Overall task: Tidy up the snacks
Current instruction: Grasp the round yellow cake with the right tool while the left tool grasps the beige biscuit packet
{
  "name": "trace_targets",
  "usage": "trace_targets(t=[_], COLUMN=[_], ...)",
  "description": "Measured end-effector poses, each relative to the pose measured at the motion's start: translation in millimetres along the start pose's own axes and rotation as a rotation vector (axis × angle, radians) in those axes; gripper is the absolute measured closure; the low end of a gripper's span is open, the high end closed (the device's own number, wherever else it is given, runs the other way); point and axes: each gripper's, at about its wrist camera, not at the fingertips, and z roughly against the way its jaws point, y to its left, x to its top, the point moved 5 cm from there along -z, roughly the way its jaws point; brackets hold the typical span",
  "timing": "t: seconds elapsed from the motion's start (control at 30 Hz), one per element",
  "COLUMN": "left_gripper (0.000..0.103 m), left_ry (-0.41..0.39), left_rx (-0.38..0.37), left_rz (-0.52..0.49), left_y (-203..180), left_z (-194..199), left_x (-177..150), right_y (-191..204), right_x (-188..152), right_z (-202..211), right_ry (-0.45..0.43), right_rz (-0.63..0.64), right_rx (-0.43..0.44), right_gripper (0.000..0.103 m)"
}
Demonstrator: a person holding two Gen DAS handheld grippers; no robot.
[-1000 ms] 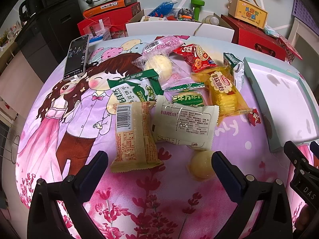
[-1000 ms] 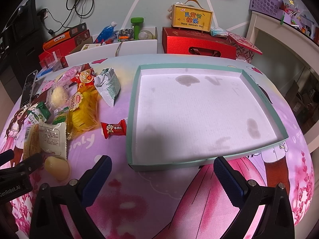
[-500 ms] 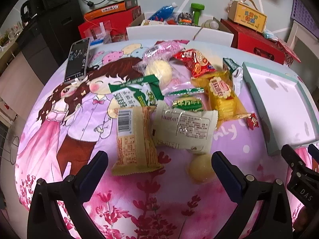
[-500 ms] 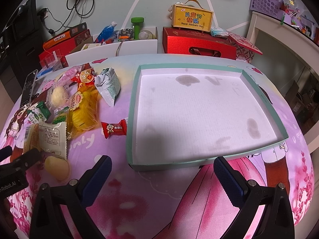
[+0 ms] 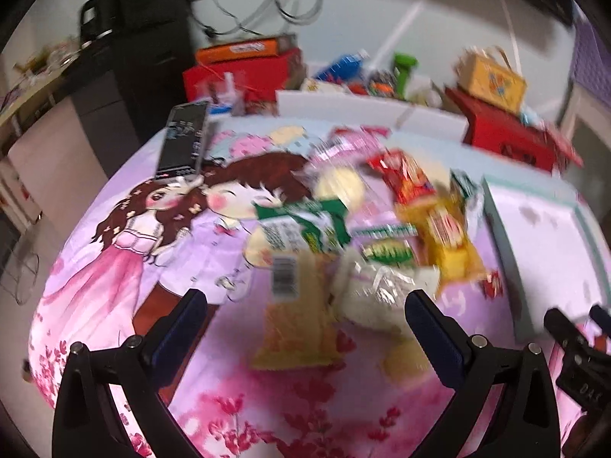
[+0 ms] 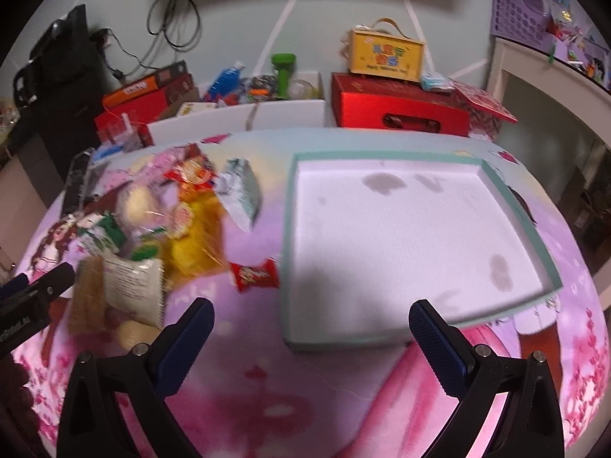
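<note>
Both grippers hang above the table with their jaws spread wide and nothing between them. From its own camera, the left gripper (image 5: 305, 315) frames a tan packet with a barcode (image 5: 292, 320) and a crinkled white packet (image 5: 376, 294); from the right wrist camera, the right gripper (image 6: 311, 324) frames the near left corner of the shallow teal-rimmed tray (image 6: 511, 194), whose white floor carries a few grey stains and no snacks.

All the snacks lie in a loose pile on the pink cartoon tablecloth (image 5: 126, 267), left of the tray. Motion blur smears the left wrist view badly, so printing on the wrappers cannot be read. Recognisable there are a green-and-white bag (image 5: 301, 229), a yellow pack (image 5: 448, 244), a red pouch (image 5: 406, 179) and a clear wrapper holding a pale round bun (image 5: 340, 185). A second pale round item (image 5: 404, 360) sits nearest the left gripper, partly blurred into the cloth.

The right wrist view shows a small red candy (image 6: 255, 274) just beside the tray's left wall, and a silver-green pouch (image 6: 242, 191) farther back. A phone (image 5: 185, 139) rests at the cloth's far left. The left gripper's tip intrudes at that view's left edge, mostly cut off.
</note>
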Motion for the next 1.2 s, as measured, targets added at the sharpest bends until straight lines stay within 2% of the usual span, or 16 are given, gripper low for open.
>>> trace_targets(t=[0.07, 0.13, 0.2, 0.33, 0.43, 0.6, 0.7, 0.8, 0.87, 1.07, 1.13, 1.2], left_gripper=[0.000, 0.000, 0.000, 0.000, 0.000, 0.000, 0.006, 0.013, 0.026, 0.044, 0.056, 0.059], left_ry=[-0.021, -0.007, 0.030, 0.152, 0.182, 0.197, 0.219, 0.247, 0.266, 0.294, 0.288, 0.287], left_rx=[0.002, 0.003, -0.005, -0.005, -0.030, -0.039, -0.056, -0.068, -0.073, -0.104, -0.115, -0.118], left_rz=[0.035, 0.051, 0.070, 0.093, 0.108, 0.108, 0.100, 0.099, 0.091, 0.069, 0.061, 0.057], left_y=[8.9, 14.9, 20.1, 29.1, 32.3, 33.3, 29.9, 27.2, 25.4, 16.9, 14.9, 13.6], left_z=[0.3, -2.8, -7.9, -24.5, -28.4, -35.0, -43.5, -52.5, -58.6, -68.1, -67.0, -66.4], left_x=[0.9, -0.2, -3.3, -14.9, -20.9, -19.3, -18.7, -19.4, -21.7, -27.2, -27.1, -27.0], right_y=[8.1, 17.9, 28.1, 52.7, 72.3, 100.4, 112.4, 122.5, 128.4, 137.1, 138.2, 137.9], right_x=[4.2, 5.5, 4.2, -2.1, -10.1, -26.1, -33.8, -40.8, -44.9, -50.1, -50.7, -50.4], right_z=[-0.2, -1.1, -3.7, -7.9, -13.0, -25.4, -31.1, -35.8, -39.8, -41.3, -40.5, -39.5], right_ry=[-0.007, -0.005, 0.007, 0.029, 0.053, 0.112, 0.140, 0.160, 0.171, 0.191, 0.187, 0.186], right_rz=[0.010, 0.026, 0.042, 0.095, 0.137, 0.201, 0.226, 0.255, 0.273, 0.283, 0.284, 0.278], right_rx=[0.020, 0.040, 0.066, 0.108, 0.146, 0.212, 0.234, 0.253, 0.255, 0.305, 0.305, 0.308], right_gripper=[0.000, 0.000, 0.000, 0.000, 0.000, 0.011, 0.017, 0.028, 0.037, 0.065, 0.066, 0.066])
